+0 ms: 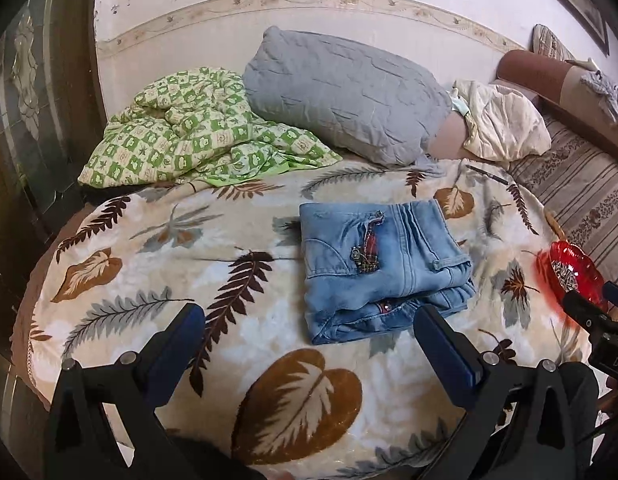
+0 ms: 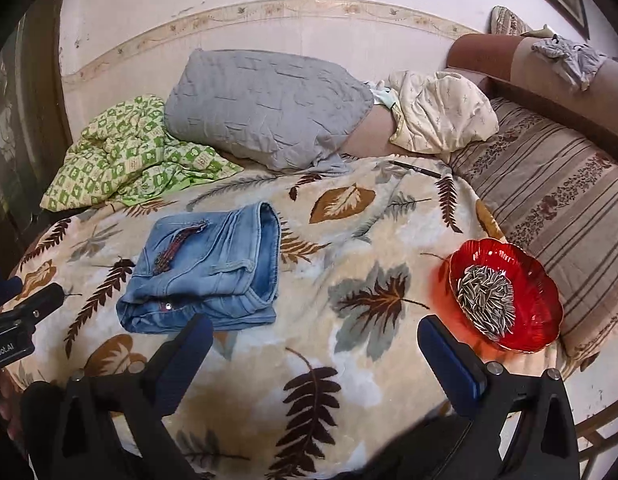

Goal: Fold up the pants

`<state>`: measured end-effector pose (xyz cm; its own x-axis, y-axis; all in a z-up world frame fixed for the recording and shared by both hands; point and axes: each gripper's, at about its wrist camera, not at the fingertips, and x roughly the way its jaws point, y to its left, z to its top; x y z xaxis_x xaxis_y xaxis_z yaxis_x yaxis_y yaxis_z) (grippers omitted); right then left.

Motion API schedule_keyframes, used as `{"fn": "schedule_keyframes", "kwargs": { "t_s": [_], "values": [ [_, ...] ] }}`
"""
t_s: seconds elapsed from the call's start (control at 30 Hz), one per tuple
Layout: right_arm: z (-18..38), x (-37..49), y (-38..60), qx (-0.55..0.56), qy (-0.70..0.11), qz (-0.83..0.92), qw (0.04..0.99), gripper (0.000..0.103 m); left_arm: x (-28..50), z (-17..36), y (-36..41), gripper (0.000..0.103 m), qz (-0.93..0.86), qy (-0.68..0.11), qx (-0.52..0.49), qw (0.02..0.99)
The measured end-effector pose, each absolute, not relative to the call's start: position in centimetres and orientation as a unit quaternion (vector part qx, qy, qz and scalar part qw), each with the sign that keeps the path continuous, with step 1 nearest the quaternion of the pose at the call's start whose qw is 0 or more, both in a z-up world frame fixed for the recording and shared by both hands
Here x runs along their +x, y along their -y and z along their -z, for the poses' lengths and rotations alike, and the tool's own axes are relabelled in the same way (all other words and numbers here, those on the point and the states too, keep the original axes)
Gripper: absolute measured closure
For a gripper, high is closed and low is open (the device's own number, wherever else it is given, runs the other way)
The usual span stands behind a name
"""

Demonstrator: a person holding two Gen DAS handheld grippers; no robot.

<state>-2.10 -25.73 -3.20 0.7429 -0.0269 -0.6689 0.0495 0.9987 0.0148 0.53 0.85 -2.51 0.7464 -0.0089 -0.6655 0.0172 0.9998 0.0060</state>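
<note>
- Two grippers hung above the leaf-print blanket [image 1: 269, 368], each tilted downward toward it, and neither touched any cloth.
- In the left wrist view, the left gripper [image 1: 309, 328] had its jaws spread wide with nothing between them; its blue fingertips [image 1: 191, 320] stood above the blanket's near edge.
- The folded jeans [image 1: 381, 268] lay flat as a compact stack near the middle of the blanket, just beyond the left gripper's right finger and apart from it.
- At the right edge of this view, part of the right gripper [image 1: 589, 308] showed in front of a red bowl [image 1: 569, 276].
- A grey pillow [image 1: 345, 96] and a green checked quilt [image 1: 189, 132] lay along the blanket's far edge.
- In the right wrist view, the right gripper [image 2: 315, 332] also had its jaws fully apart and empty, over the near edge.
- The folded jeans [image 2: 213, 268] lay left of centre, just past this gripper's left finger.
- The red bowl [image 2: 505, 292], holding striped seeds [image 2: 487, 296], sat at the blanket's right edge, just beyond the right finger.
- A pen [image 2: 415, 169] lay near the far right corner.
</note>
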Motion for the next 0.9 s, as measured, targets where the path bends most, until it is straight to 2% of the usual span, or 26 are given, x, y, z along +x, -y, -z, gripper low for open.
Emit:
{"fn": "schedule_keyframes", "kwargs": {
  "t_s": [0.9],
  "values": [
    [3.55,-2.03,25.40,0.017,-0.364,0.016,0.931,0.000,0.10,2.11,-0.36,0.000,0.015,-0.355,0.017,0.935]
  ]
}}
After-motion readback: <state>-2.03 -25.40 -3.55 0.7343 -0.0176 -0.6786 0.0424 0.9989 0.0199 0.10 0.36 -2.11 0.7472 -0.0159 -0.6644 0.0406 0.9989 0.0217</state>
